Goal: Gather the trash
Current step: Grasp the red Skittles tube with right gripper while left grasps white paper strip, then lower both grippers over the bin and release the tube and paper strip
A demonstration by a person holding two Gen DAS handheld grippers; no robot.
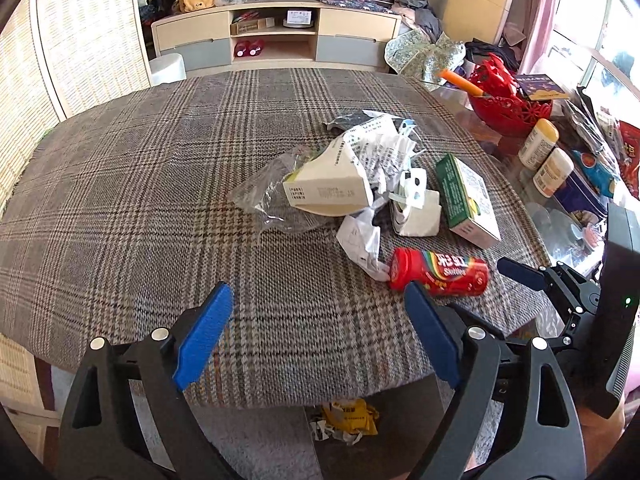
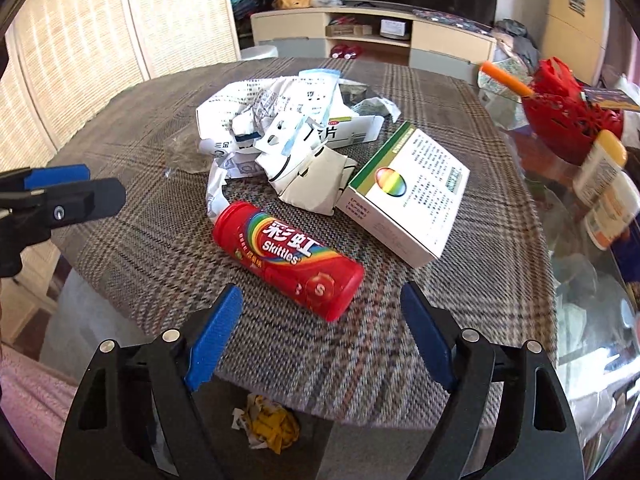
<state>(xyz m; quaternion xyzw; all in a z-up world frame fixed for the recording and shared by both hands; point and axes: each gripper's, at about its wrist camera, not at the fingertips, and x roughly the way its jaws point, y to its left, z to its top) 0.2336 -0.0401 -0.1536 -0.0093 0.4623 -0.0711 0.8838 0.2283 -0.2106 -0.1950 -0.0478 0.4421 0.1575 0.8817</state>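
Observation:
A pile of trash lies on the plaid tablecloth (image 1: 160, 200): a red Skittles tube (image 1: 440, 274) (image 2: 288, 260) on its side, a green-and-white box (image 1: 466, 200) (image 2: 408, 194), a cream carton (image 1: 332, 188), crumpled printed paper (image 1: 380, 148) (image 2: 272, 108) and a clear plastic bag (image 1: 264, 196). My left gripper (image 1: 318, 304) is open and empty, over the table's near edge, left of the tube. My right gripper (image 2: 322, 308) is open and empty, its fingers just short of the tube's base end. It also shows in the left wrist view (image 1: 520, 272).
A crumpled yellow wrapper (image 1: 350, 420) (image 2: 268, 426) lies on the floor below the table edge. A red basket (image 1: 508, 100) (image 2: 568, 112), two yellow-capped bottles (image 1: 546, 156) and clutter stand on the glass table part at the right. A TV cabinet (image 1: 276, 40) stands behind.

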